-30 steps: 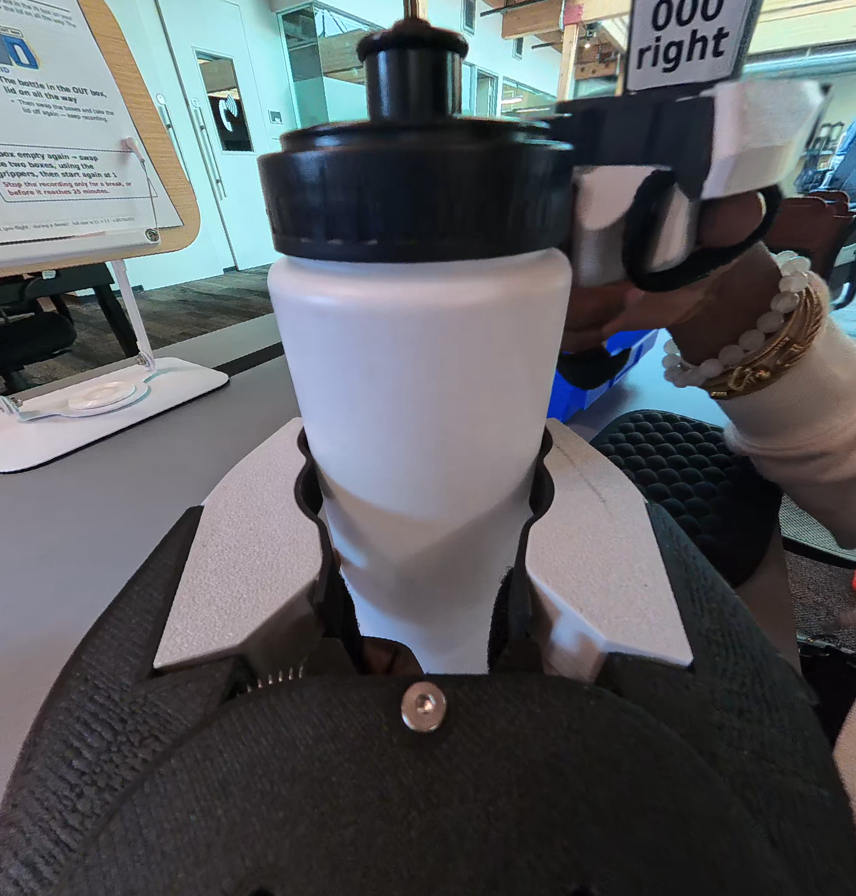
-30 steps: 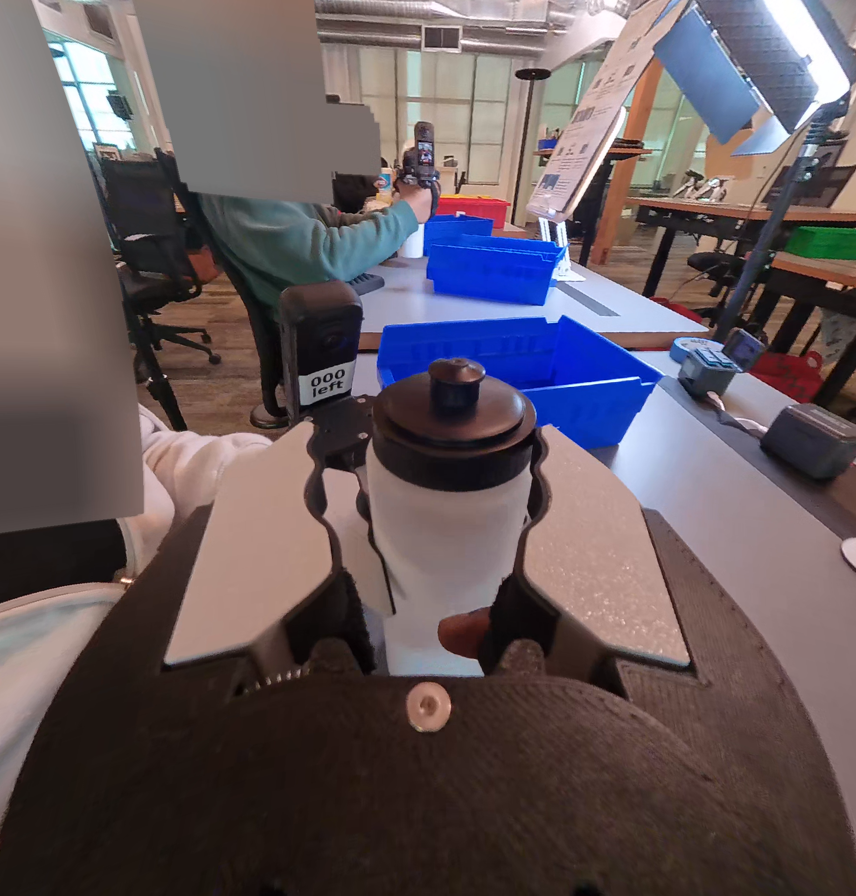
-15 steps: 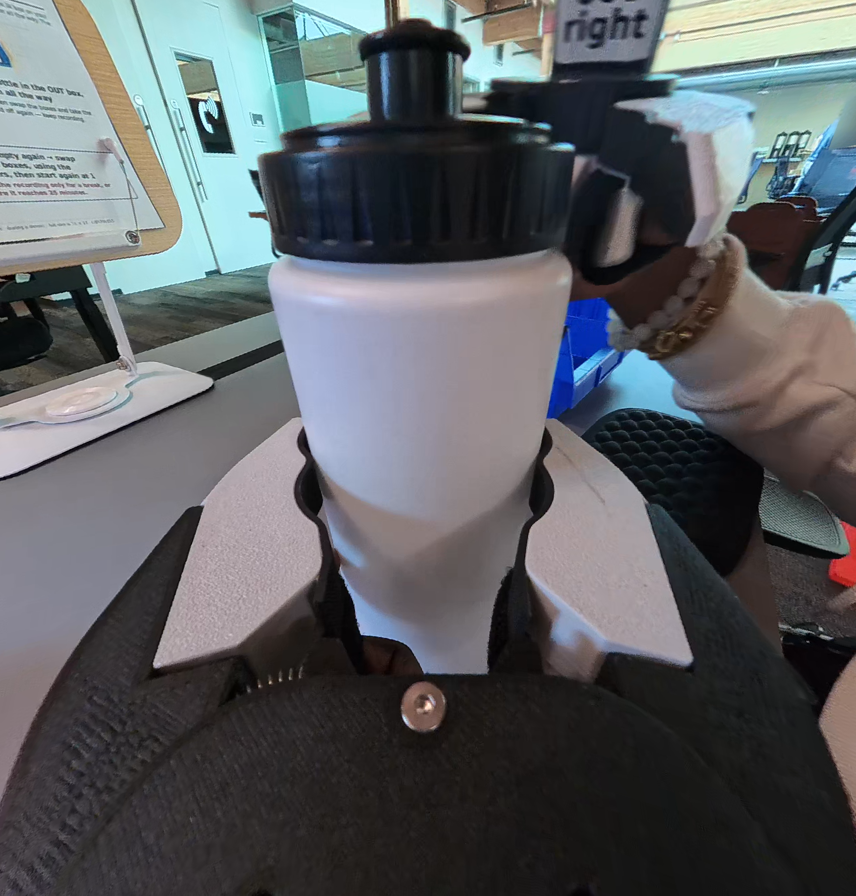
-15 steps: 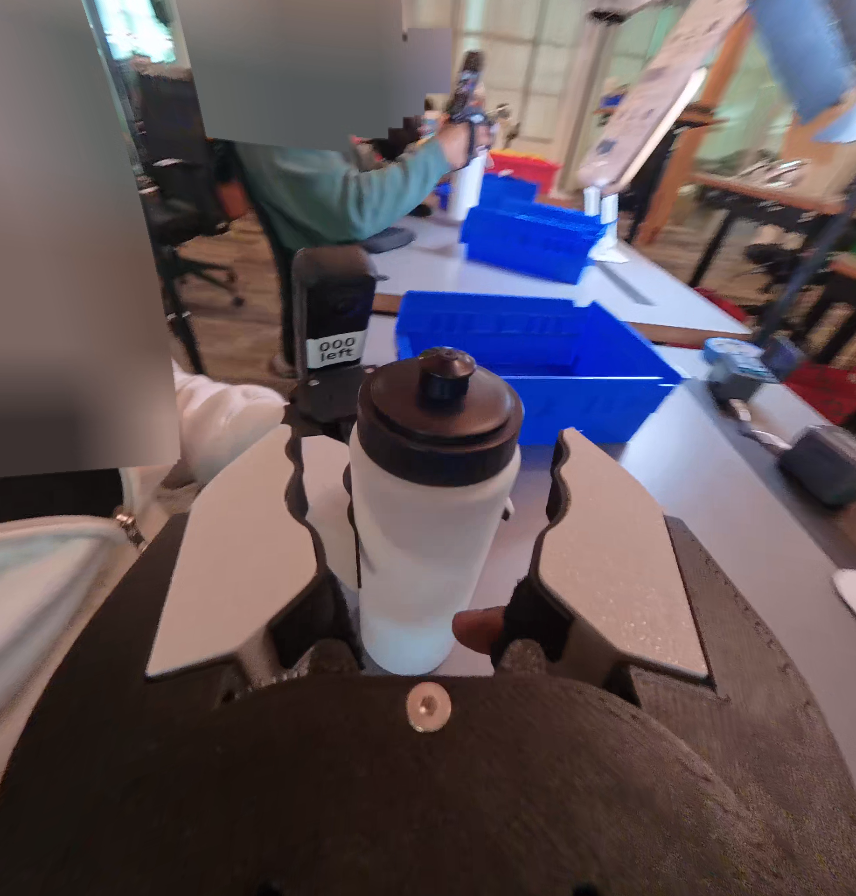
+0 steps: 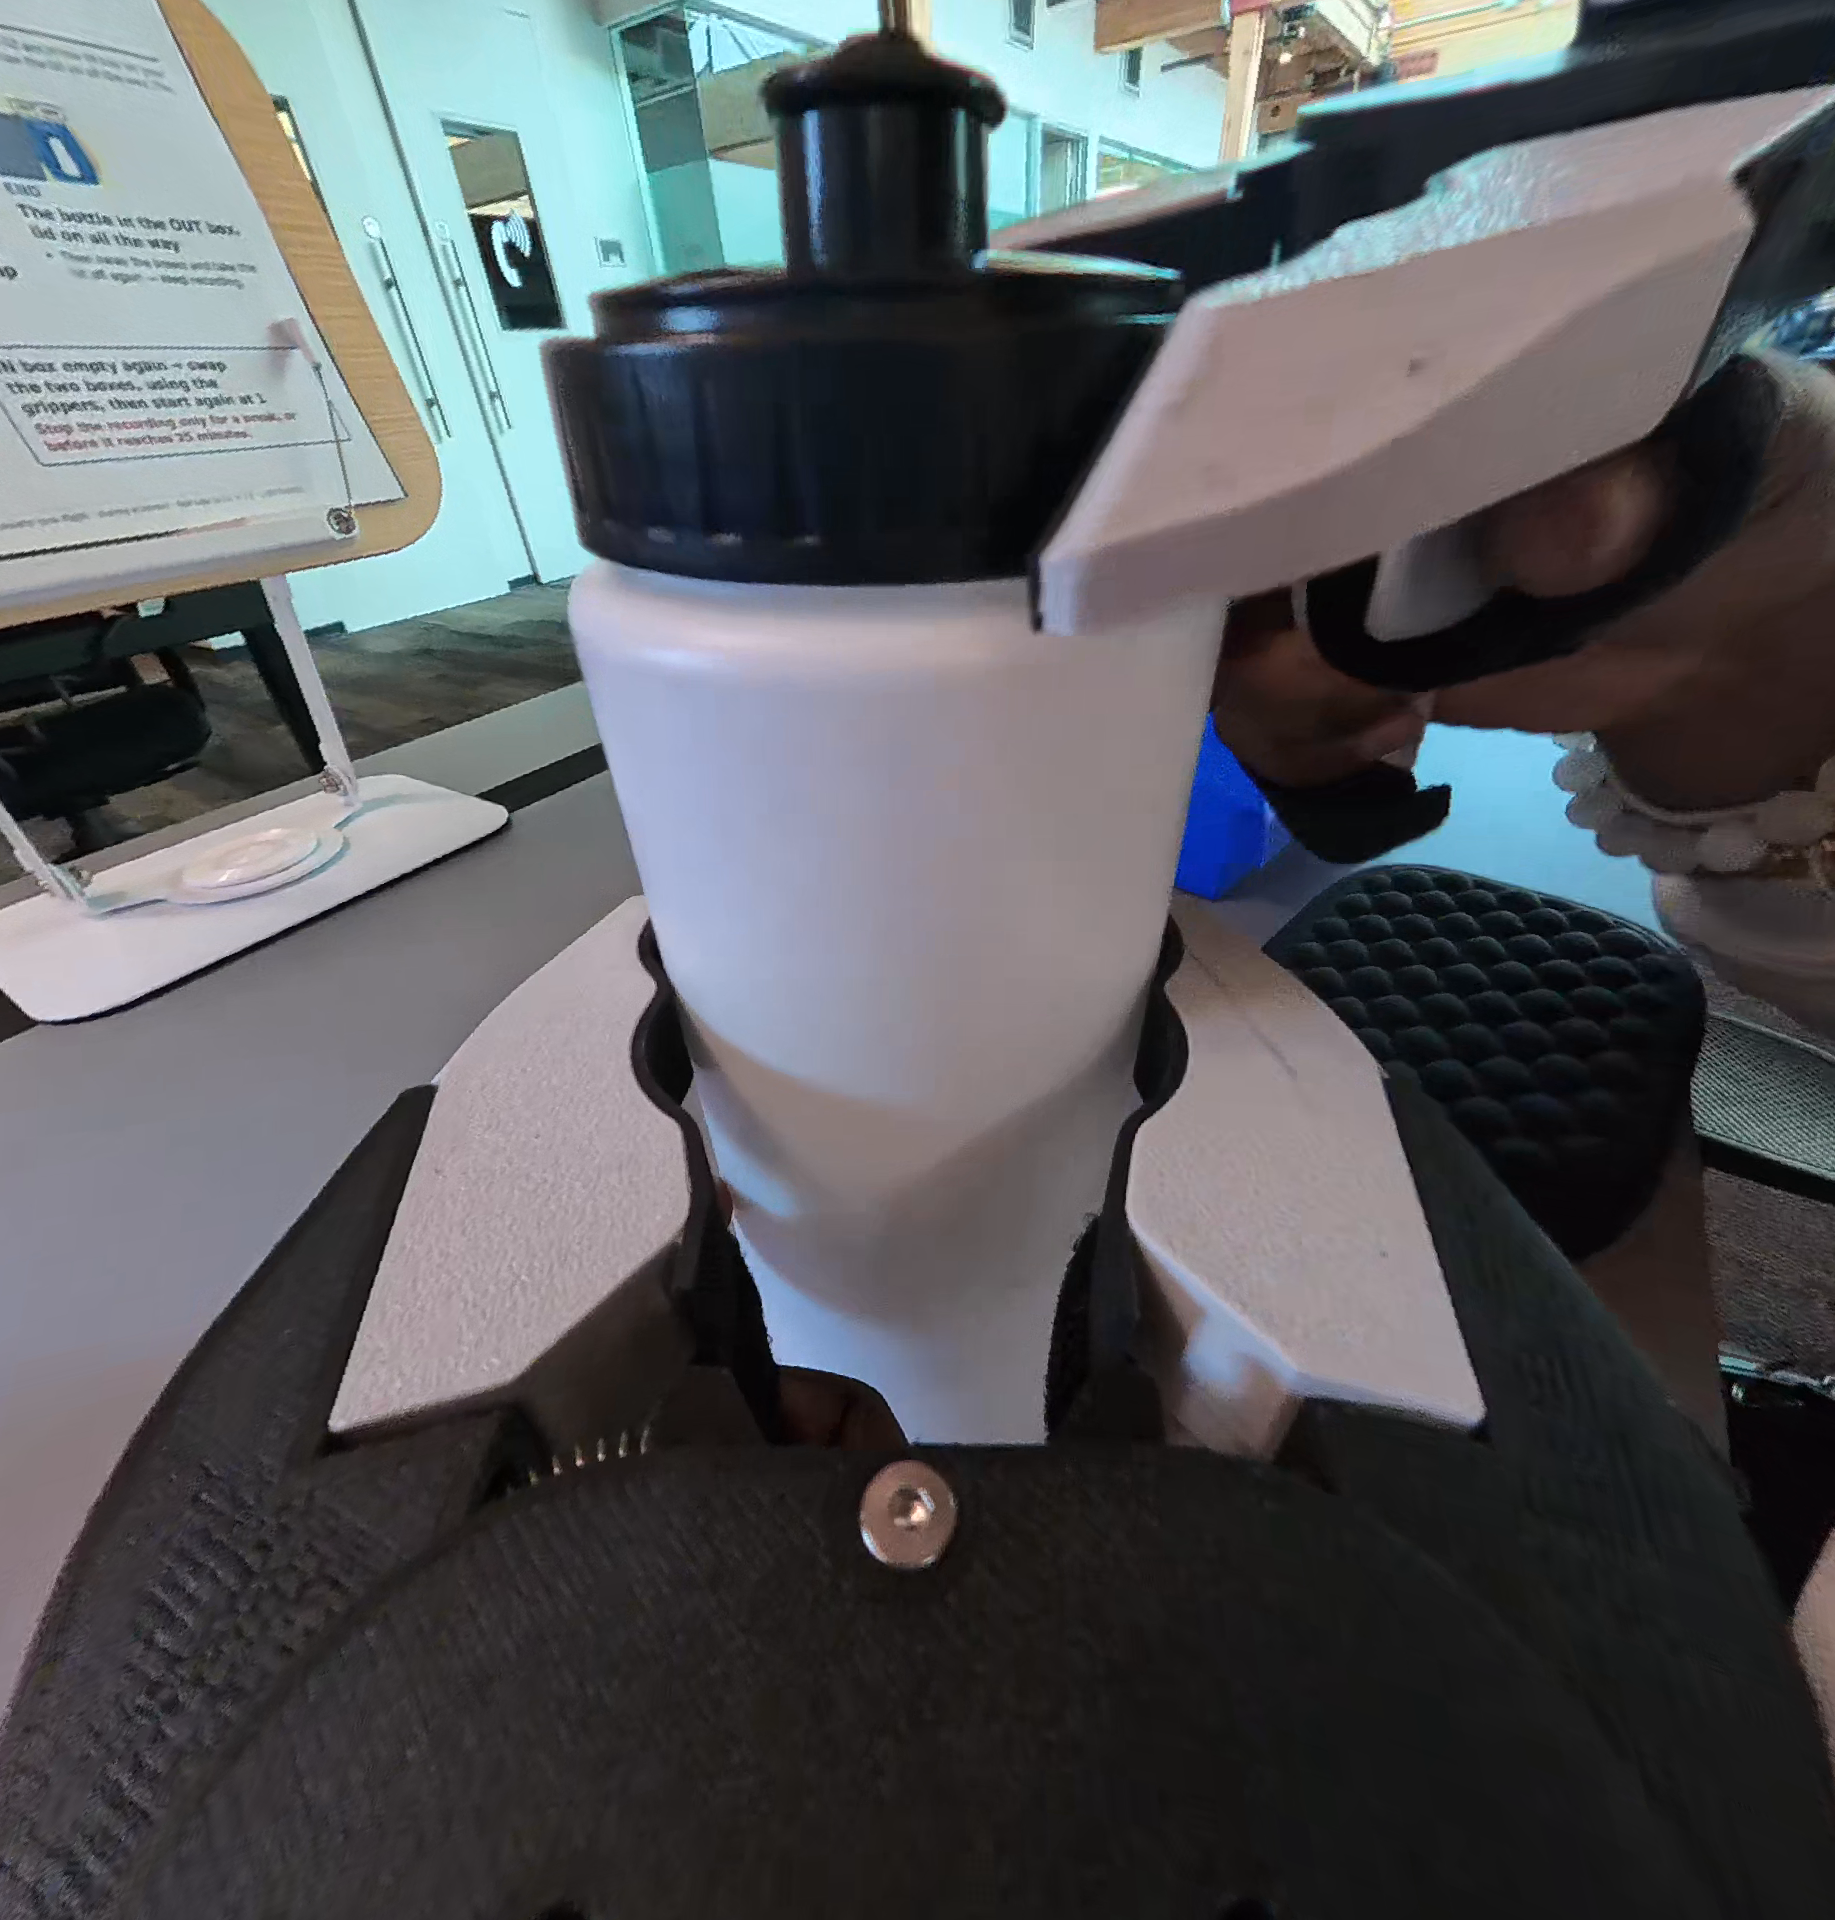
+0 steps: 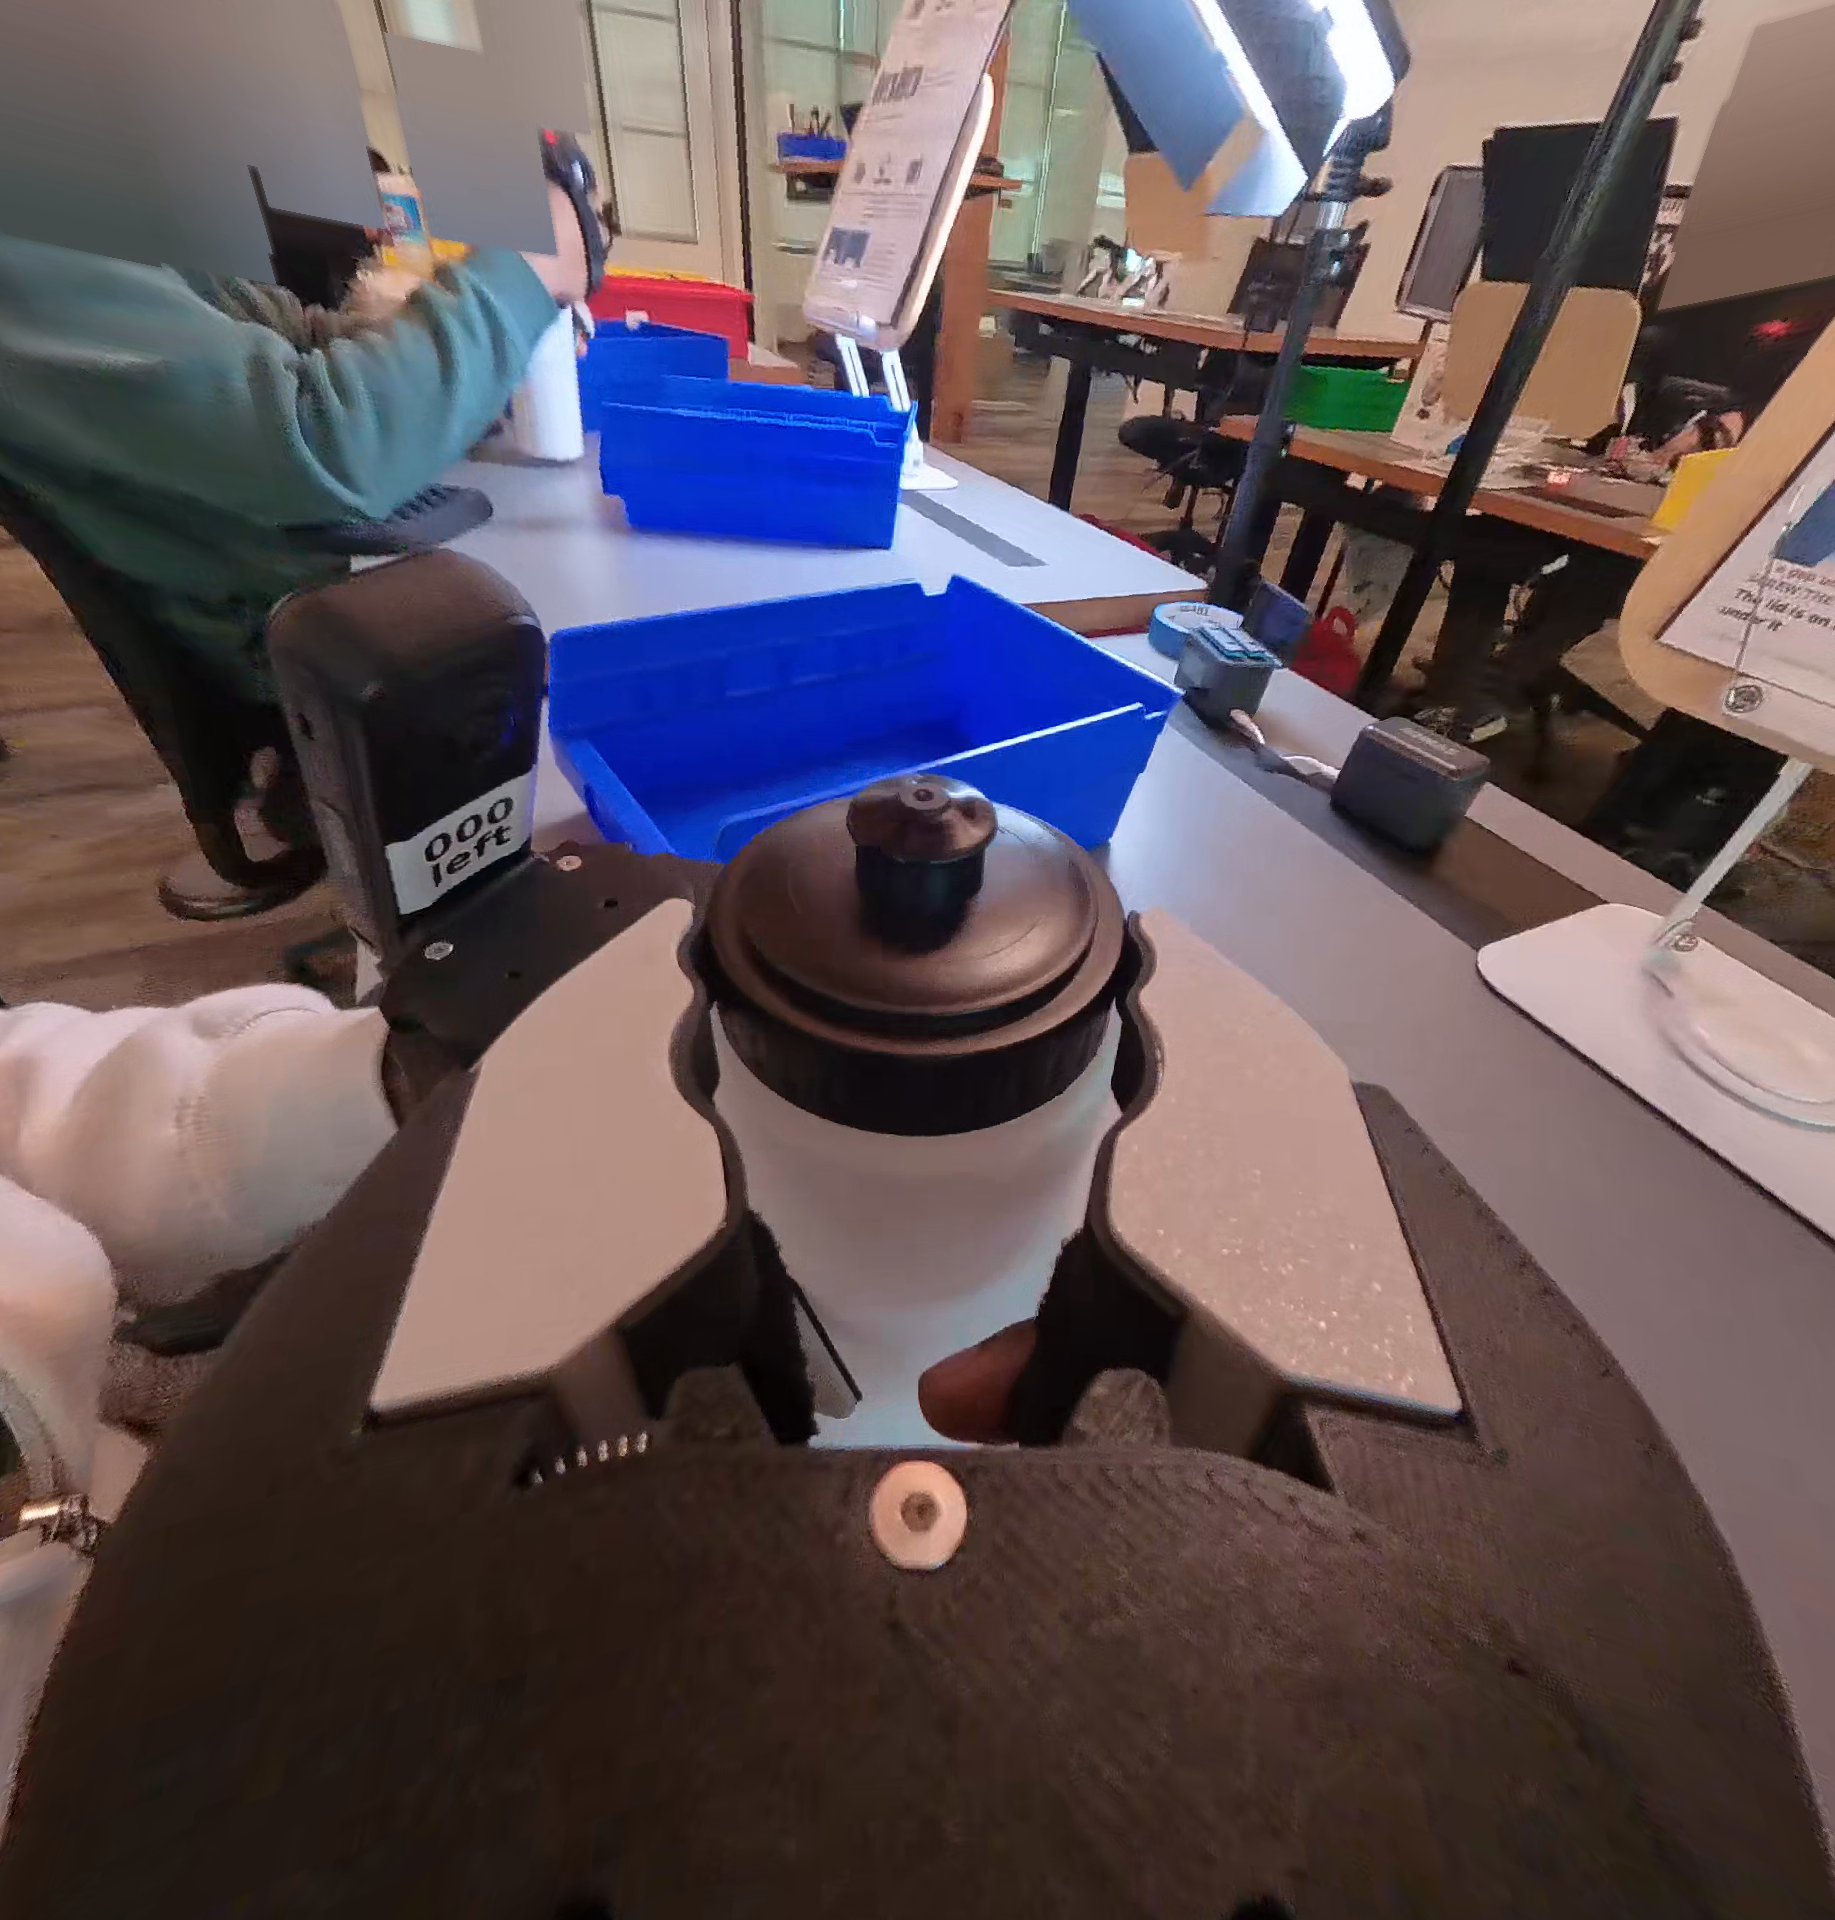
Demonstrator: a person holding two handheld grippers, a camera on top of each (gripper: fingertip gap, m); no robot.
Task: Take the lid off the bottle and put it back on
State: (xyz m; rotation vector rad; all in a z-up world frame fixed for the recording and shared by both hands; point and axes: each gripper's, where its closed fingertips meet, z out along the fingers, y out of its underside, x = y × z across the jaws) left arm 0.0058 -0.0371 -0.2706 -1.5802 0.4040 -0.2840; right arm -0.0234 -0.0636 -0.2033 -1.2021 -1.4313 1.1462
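Note:
A white bottle (image 5: 892,810) with a black screw lid (image 5: 840,457) stands upright in my left gripper (image 5: 908,987), which is shut on its lower body. In the right wrist view my right gripper (image 6: 911,935) reaches in from the side, and its two grey fingers press on either side of the lid (image 6: 913,997), which sits on the bottle (image 6: 913,1226). One right finger (image 5: 1360,416) shows beside the lid in the left wrist view. The bottle's base is hidden behind the grippers.
An open blue bin (image 6: 851,707) sits on the grey table (image 6: 1308,935) just beyond the bottle. An instruction board on a white stand (image 5: 238,883) is at the left. Small grey devices (image 6: 1406,774), more blue bins (image 6: 757,468) and another person's green sleeve (image 6: 217,395) lie farther off. The tips of one gripper are about 7 centimeters away from the tips of the other.
My right gripper let go of the lid, opened and drew back half a second ago. It has now come back in at a new angle and closed on the lid. The left grip is unchanged.

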